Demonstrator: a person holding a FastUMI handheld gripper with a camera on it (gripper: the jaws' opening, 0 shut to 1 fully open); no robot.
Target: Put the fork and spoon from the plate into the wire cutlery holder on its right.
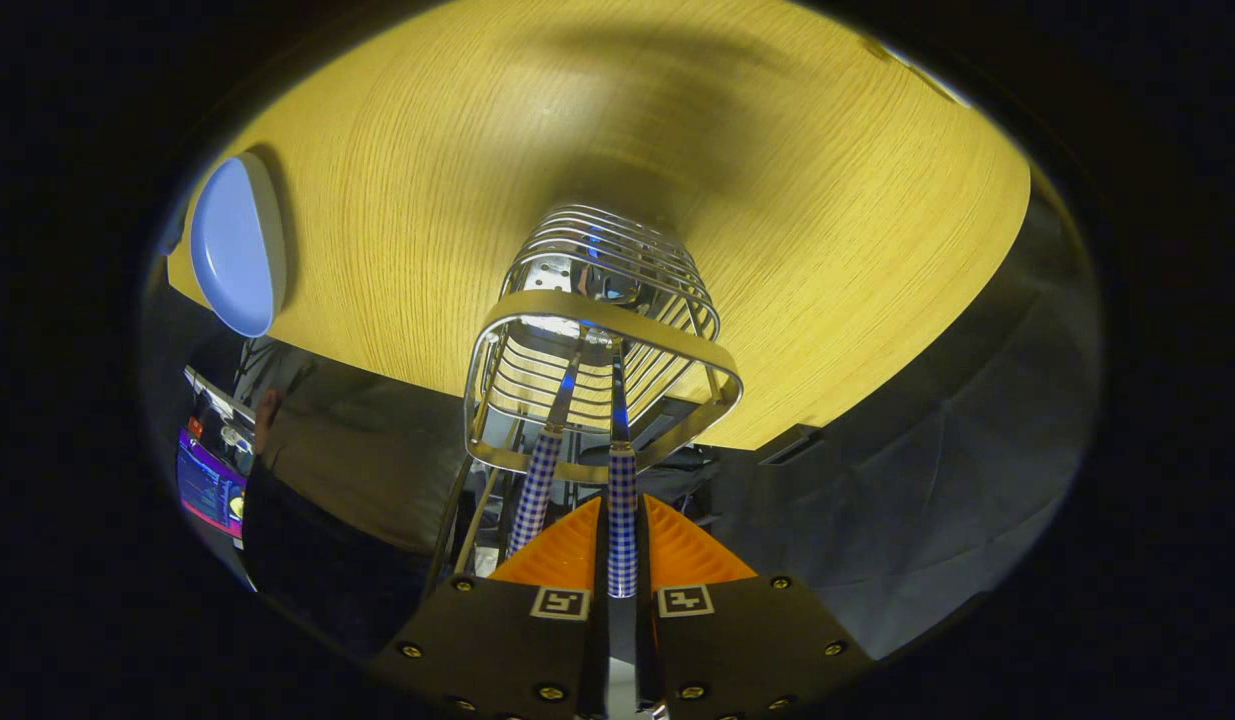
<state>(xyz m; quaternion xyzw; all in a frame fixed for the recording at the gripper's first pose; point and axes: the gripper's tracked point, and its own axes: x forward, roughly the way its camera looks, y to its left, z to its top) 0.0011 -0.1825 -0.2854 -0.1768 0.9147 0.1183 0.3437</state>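
Gripper view: checked handle (622, 520) between closed fingers (677, 550), above holder (602, 340).

Your tool (622, 540) is clamped on a checked handle (622, 520) inside the wire holder (597, 330); a second handle (535, 490) crowds its left; open surface (827, 230) lies beyond.
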